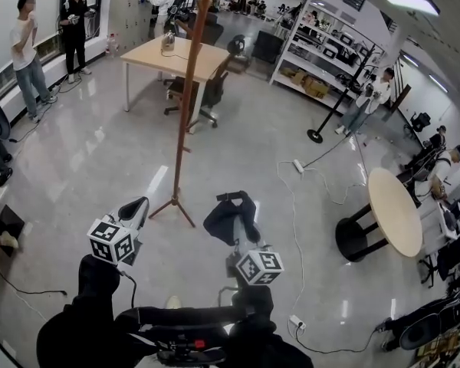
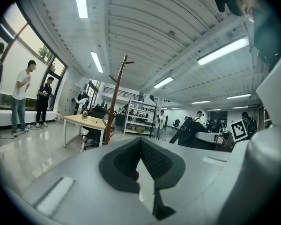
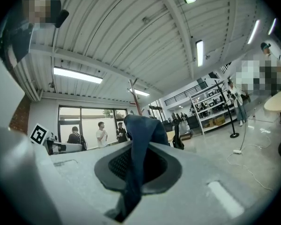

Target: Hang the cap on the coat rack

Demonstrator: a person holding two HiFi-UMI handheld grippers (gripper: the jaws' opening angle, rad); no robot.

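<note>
The coat rack (image 1: 185, 113) is a tall brown pole on spread feet, standing on the glossy floor just ahead of me. My right gripper (image 1: 241, 240) is shut on a dark blue cap (image 1: 230, 217), which droops over its jaws to the right of the rack's feet. In the right gripper view the cap (image 3: 143, 130) hangs out from between the jaws of the right gripper (image 3: 136, 149), with the rack's top (image 3: 135, 93) behind it. My left gripper (image 1: 140, 205) is at the left of the rack's base. In the left gripper view, the left gripper (image 2: 140, 143) is shut and holds nothing; the rack (image 2: 114, 107) stands ahead of it.
Behind the rack are a wooden table (image 1: 176, 56) and an office chair (image 1: 208, 90). A round table (image 1: 395, 209) stands at the right, with cables (image 1: 295, 205) trailing across the floor. People (image 1: 27, 52) stand by the left windows; shelving (image 1: 322, 44) lines the back.
</note>
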